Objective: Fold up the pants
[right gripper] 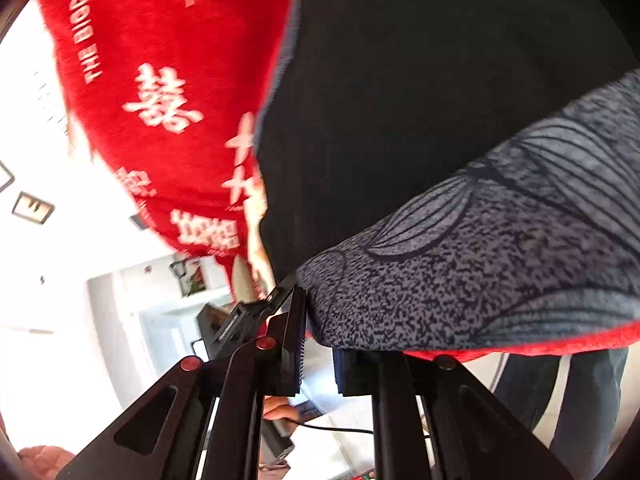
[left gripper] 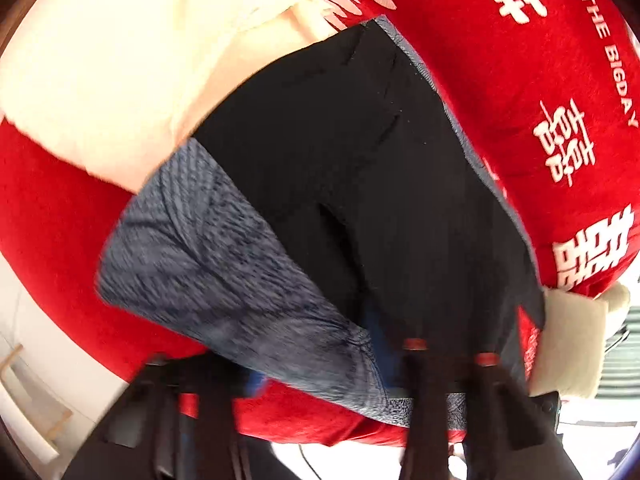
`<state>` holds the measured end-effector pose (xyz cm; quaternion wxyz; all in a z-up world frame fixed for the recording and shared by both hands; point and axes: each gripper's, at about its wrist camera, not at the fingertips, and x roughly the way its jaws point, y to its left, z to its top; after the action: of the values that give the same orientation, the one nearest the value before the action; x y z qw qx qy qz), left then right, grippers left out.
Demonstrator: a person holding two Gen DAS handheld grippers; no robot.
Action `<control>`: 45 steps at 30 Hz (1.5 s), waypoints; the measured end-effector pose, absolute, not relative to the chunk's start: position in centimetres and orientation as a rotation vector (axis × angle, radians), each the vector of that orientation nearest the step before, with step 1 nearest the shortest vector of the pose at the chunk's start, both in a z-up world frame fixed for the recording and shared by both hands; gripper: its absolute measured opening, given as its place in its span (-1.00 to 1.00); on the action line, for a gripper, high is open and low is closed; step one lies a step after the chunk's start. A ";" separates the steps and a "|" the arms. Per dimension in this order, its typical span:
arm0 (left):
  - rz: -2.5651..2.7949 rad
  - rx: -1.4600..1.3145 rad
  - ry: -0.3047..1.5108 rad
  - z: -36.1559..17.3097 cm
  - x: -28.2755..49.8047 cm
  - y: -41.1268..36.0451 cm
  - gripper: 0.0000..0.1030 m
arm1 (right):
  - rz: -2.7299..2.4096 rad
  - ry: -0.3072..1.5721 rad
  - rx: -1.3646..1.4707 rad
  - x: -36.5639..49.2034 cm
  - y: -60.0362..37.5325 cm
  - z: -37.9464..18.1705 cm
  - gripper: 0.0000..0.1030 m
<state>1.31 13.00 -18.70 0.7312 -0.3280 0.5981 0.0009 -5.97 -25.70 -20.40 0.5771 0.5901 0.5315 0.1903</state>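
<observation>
The pants (left gripper: pixel 344 184) are black outside with a speckled grey lining (left gripper: pixel 200 248). They lie partly folded on a red blanket (left gripper: pixel 520 92) with white characters. My left gripper (left gripper: pixel 316 376) sits at the near edge of the pants, where grey and black cloth bunches between its fingers. In the right wrist view the pants (right gripper: pixel 400 100) fill the upper right, with the grey lining (right gripper: pixel 500 260) turned over. My right gripper (right gripper: pixel 320 340) is at the near tip of that grey flap; a narrow gap shows between its pads and the cloth lies just above them.
A cream blanket or cushion (left gripper: pixel 120 72) lies on the red blanket beyond the pants. A cream corner (left gripper: pixel 572 344) shows at the right. A white room with shelves (right gripper: pixel 140 300) and a cable (right gripper: pixel 340 428) lies below the bed edge.
</observation>
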 end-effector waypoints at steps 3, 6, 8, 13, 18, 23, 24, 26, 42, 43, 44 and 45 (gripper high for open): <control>-0.014 -0.722 1.324 -18.2 1.4 13.4 -0.58 | 0.312 1.265 1.404 -6.5 -26.5 -21.4 -0.72; -0.031 -0.715 1.335 -16.7 2.0 13.5 -0.58 | 0.205 1.267 1.352 -6.8 -27.4 -19.7 -0.85; -0.046 -0.714 1.332 -15.1 2.8 13.4 -0.58 | 0.200 1.271 1.250 -6.1 -27.3 -17.2 -0.85; -0.107 -0.724 1.293 -10.4 6.3 13.6 -0.58 | 0.237 1.231 0.982 -1.6 -27.9 -9.7 -0.85; -0.154 -0.662 1.253 -7.9 12.8 12.2 -0.58 | 0.306 1.237 0.821 5.0 -29.0 -6.9 -0.85; -0.118 -0.571 1.241 -9.2 19.7 10.1 -0.58 | 0.361 1.308 0.817 13.2 -30.7 -9.3 -0.85; -0.107 -0.560 1.243 -10.1 20.9 10.0 -0.58 | 0.367 1.324 0.821 15.0 -30.9 -10.1 -0.85; -0.066 -0.538 1.251 -11.9 23.8 9.4 -0.58 | 0.380 1.371 0.809 18.4 -30.9 -11.9 -0.85; 0.073 -0.416 1.308 -16.3 29.4 8.2 -0.24 | 0.416 1.560 0.800 29.0 -30.7 -21.3 -0.76; 0.085 -0.380 1.281 -15.2 29.0 8.2 0.19 | 0.418 1.560 0.776 28.9 -30.6 -20.6 -0.65; 0.101 -0.341 1.237 -13.9 28.6 8.1 0.46 | 0.418 1.553 0.757 28.9 -30.5 -20.1 -0.35; 0.103 -0.313 1.203 -13.0 28.3 8.1 0.47 | 0.426 1.531 0.738 28.7 -30.3 -19.0 -0.19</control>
<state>28.26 8.06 -12.97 0.8117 -0.1464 0.5633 0.0484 28.74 -30.35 -18.98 0.6400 0.3237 0.6714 0.1867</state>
